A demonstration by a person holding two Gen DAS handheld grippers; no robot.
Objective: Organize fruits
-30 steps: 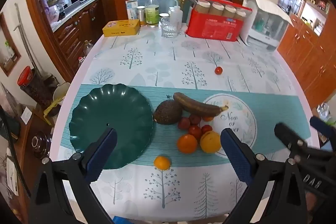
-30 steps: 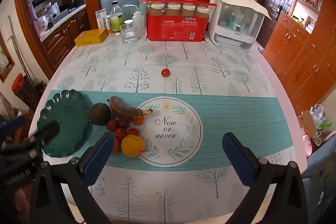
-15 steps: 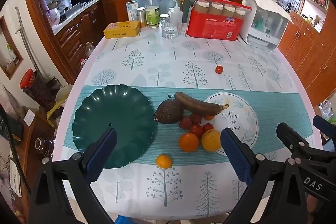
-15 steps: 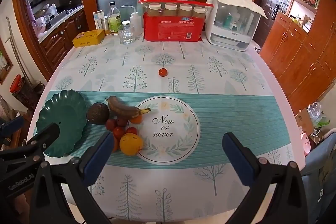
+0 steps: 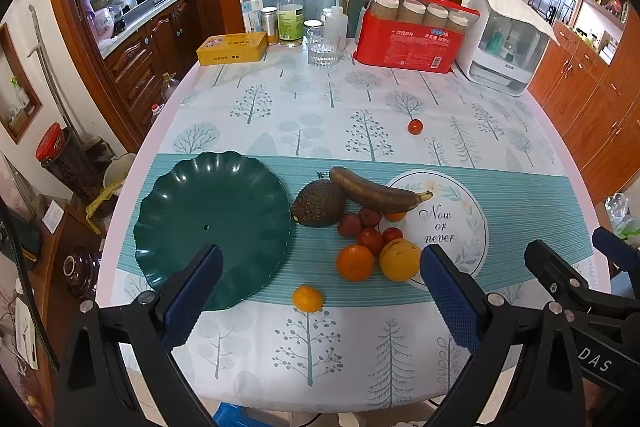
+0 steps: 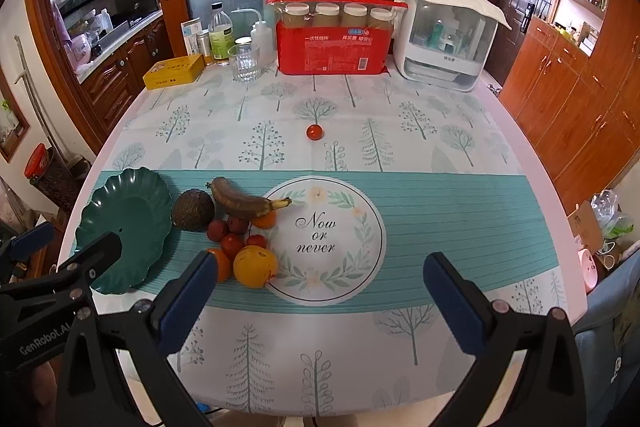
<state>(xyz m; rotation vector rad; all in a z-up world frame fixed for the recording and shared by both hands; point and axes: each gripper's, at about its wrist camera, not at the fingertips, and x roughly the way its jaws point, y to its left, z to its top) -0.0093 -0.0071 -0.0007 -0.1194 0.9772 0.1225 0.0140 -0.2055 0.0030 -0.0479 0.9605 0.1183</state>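
Both claws, left gripper [image 5: 320, 297] & right gripper [image 6: 320, 297], hang released above the tree-print tablecloth [image 6: 400, 115]. Scalloped dark-green plastic plate [image 5: 208, 223] sits empty beside the brown avocado [image 5: 318, 203], maybe touching.

Fruits [image 5: 366, 223] beside green plate [image 5: 212, 223], seemingly apart.

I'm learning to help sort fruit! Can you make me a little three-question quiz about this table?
1. True or false: the green plate has fruit on it.
2. Which fruit touches the avocado? A) banana B) lone tomato C) small orange
3. Fill in: both the left claw and the right claw are ____.

Key: 1 false; 2 A; 3 open.
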